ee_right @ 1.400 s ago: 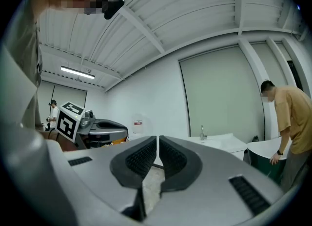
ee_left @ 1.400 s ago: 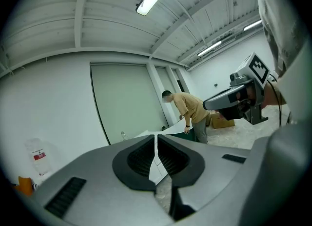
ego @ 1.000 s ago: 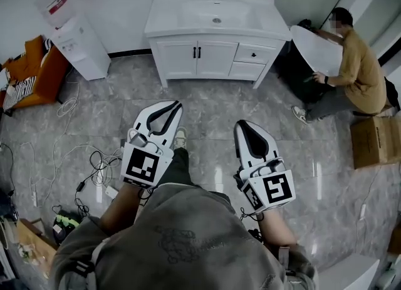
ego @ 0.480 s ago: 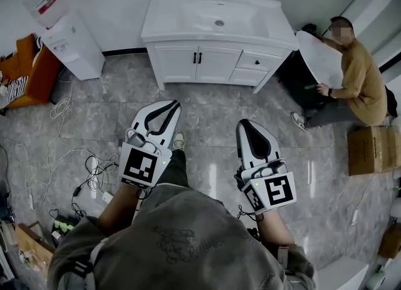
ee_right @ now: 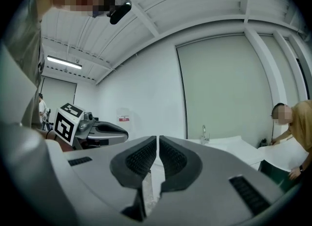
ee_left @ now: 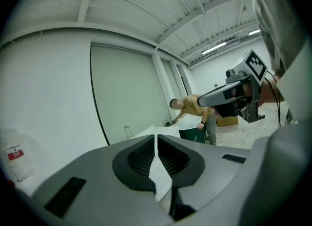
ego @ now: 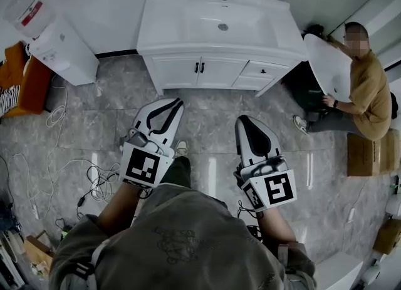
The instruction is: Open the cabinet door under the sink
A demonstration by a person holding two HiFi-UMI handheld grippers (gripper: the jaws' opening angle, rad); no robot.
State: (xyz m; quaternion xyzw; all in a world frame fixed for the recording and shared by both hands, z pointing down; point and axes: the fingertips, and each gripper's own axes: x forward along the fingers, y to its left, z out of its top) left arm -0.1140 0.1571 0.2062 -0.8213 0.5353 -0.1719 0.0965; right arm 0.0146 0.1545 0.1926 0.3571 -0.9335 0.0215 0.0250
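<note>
I'm at the approach step, my left hand-held gripper (ego: 177, 103) and right hand-held gripper (ego: 242, 123) both clenched on nothing, well apart from the cabinet door (ego: 180, 70) under the sink (ego: 219, 16), whose small dark handle (ego: 197, 67) I probably must reach next with jaws parted.

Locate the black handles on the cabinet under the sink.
In the head view, the black handles sit top centre, side by side where the two white cabinet doors meet below the sink, left of the drawers.
</note>
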